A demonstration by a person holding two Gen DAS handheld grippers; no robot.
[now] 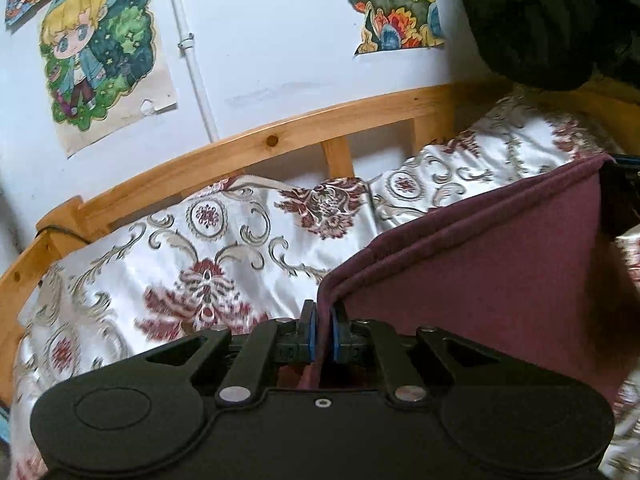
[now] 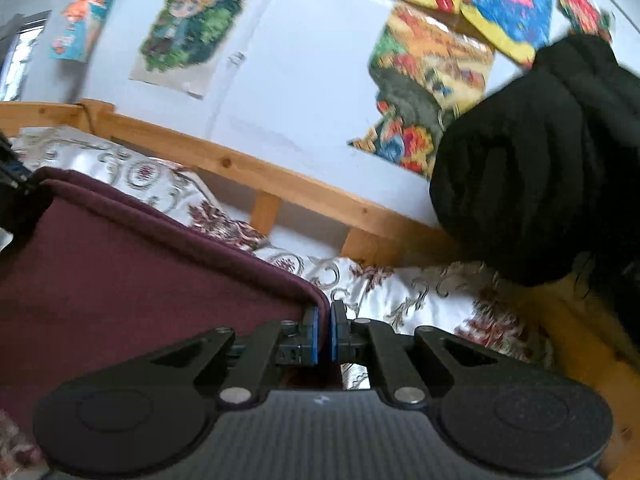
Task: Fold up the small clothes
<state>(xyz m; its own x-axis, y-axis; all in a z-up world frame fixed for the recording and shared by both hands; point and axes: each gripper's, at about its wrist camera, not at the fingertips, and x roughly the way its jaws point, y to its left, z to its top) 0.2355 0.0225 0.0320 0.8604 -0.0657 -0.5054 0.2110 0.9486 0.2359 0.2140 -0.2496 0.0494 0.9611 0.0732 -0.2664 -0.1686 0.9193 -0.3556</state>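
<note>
In the foreground, a corner of the maroon garment [image 1: 480, 264] is being pinched between the blue pads of the left hand-held gripper [image 1: 322, 322], and the opposite corner [image 2: 140, 248] is being held by the right hand-held gripper [image 2: 324, 320], whose jaws are pressed almost together on the hem. The doubled cloth is being kept stretched between the two, raised above the patterned bedspread [image 1: 224, 240]. A slip is judged the main risk: only thin edges are being gripped, and the left jaws look the looser, so a quick pull could free that corner and spoil the fold. Beyond, the wooden bed rail [image 1: 280, 140] and the posters [image 1: 100, 48] are being shown by both views; the far end of the rail is being shown only on the left, the black knitted bundle [image 2: 532, 160] whole only on the right
</note>
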